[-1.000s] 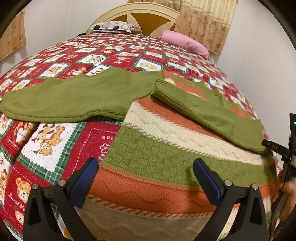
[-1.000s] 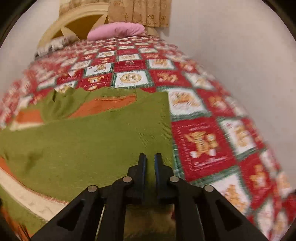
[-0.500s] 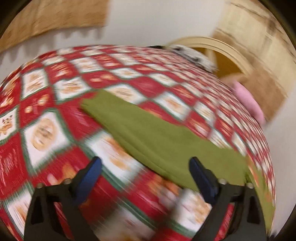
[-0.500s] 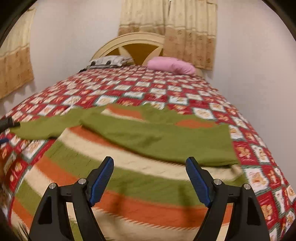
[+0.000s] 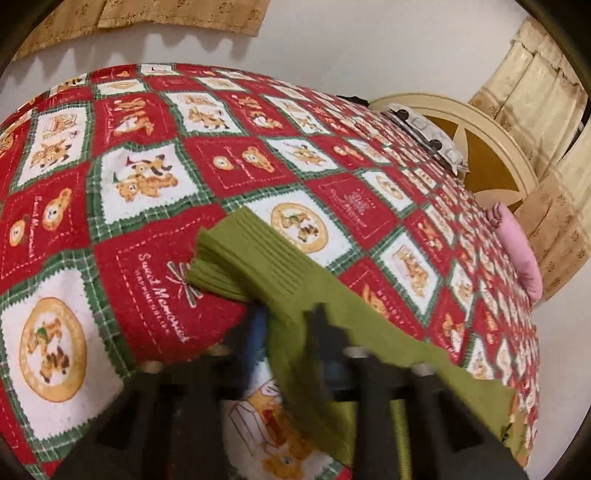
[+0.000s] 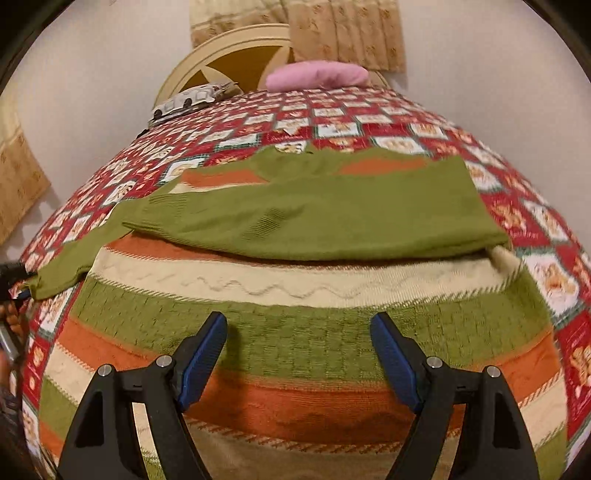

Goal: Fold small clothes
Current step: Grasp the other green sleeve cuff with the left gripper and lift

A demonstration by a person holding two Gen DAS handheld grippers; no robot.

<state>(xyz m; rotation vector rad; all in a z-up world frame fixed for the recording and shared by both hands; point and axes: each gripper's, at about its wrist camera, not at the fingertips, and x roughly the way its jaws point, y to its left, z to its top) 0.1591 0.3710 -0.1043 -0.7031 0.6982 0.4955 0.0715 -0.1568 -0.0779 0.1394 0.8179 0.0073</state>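
1. Bedding first: we work on a bed whose quilt [image 6: 532,229] of red, white and green bear squares carries the striped sweater [image 6: 295,332], our landmark, spread flat.
2. Nearest us, over the sweater's orange and green lower bands, the right gripper [image 6: 298,349] hangs with jaws wide apart and nothing between them.
3. Beyond the sweater's left edge, the left gripper [image 5: 286,332] is closing on the green left sleeve [image 5: 295,280]; cloth lies between the jaws, and the ribbed cuff [image 5: 236,258] juts past them over the quilt.
4. Across the sweater's chest, the right sleeve [image 6: 314,221] lies folded inward.
5. We judge the step in hand to be the second sleeve fold; the next move calls for carrying the left sleeve across the sweater's chest, kept flat.
6. Beside the cuff, a red square reads "Sweet Memories" [image 5: 162,291]; smaller lettering is illegible.
7. Farthest beyond the sweater's collar: a pink pillow [image 6: 317,75], headboard [image 6: 221,62] and curtains [image 6: 343,33].
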